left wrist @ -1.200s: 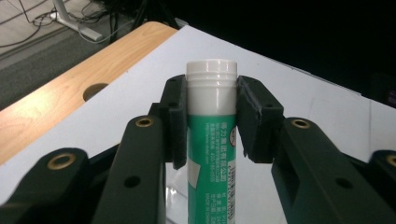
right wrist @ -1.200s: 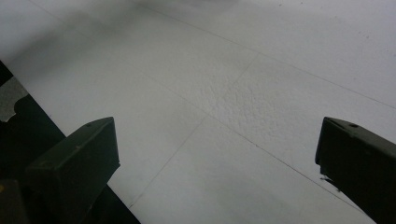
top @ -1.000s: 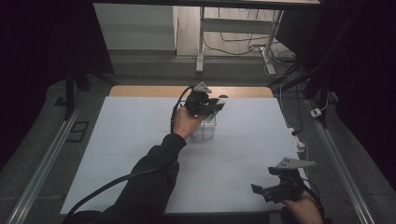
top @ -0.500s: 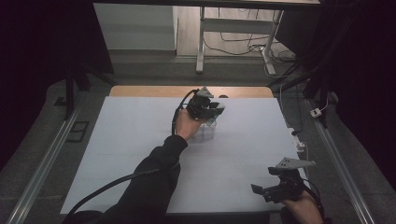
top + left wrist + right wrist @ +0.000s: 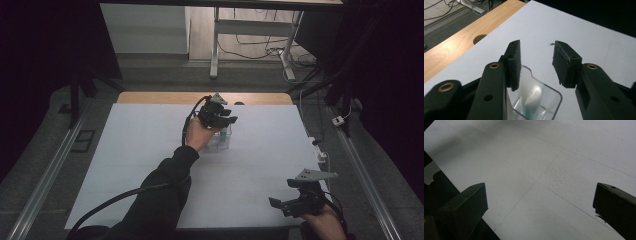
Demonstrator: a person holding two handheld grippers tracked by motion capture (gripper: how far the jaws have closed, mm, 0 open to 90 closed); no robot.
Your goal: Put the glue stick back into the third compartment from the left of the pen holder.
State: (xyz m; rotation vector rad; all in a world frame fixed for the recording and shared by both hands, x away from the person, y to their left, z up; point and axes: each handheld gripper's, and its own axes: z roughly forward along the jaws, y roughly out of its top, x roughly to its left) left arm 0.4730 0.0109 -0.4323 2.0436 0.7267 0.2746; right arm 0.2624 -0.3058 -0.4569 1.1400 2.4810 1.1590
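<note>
Over the last second the left gripper has barely shifted: it was already poised over the clear container at about twelve o'clock from the table's centre, and it now sits a touch nearer the person, with its jaws parted and nothing between them. That suggests the work is at a hand-over point, either just after something has been let go into the container or just before reaching in; the frames alone do not settle which. In the left gripper view the left gripper looks down on the clear container, whose rounded rim lies below and between the spread jaws, and a white object with a green end rests inside it, blurred enough that it may be a small bottle or tube, though this is uncertain. The left forearm reaches forward from six o'clock toward twelve, wrist bent so the tool tips downward over the container. The right gripper has not moved; it hovers low near the table's edge at roughly five o'clock, well apart from the container, and in the right gripper view the right gripper has its jaws wide apart over bare white surface, gripping nothing.
</note>
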